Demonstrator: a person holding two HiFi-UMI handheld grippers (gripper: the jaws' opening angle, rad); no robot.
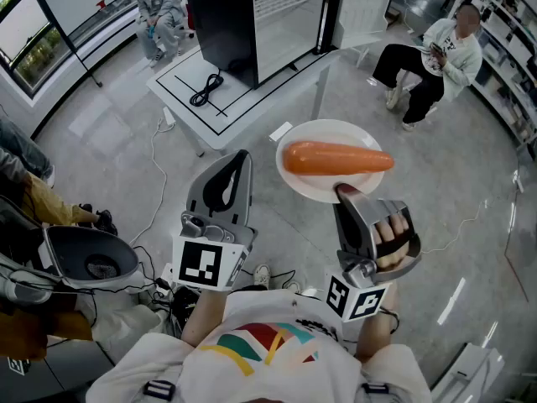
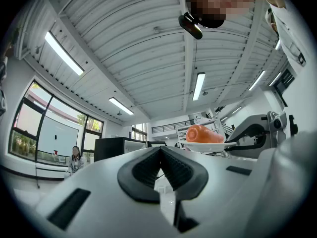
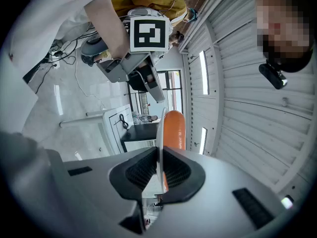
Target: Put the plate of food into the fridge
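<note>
The left claw (image 1: 237,159) has its jaws together on nothing, just beside the plate. Ahead, the fridge (image 1: 252,23) stands open on the white desk (image 1: 189,86), well apart from both claws. The plate (image 1: 312,190) is in the air, its near rim pinched by the right claw (image 1: 346,193). It looks stiff, smooth and likely breakable. The carrot (image 1: 336,158) lies loose and could roll, so the one-edge grip probably calls for a level carry; the free rim offers a second hold.
</note>
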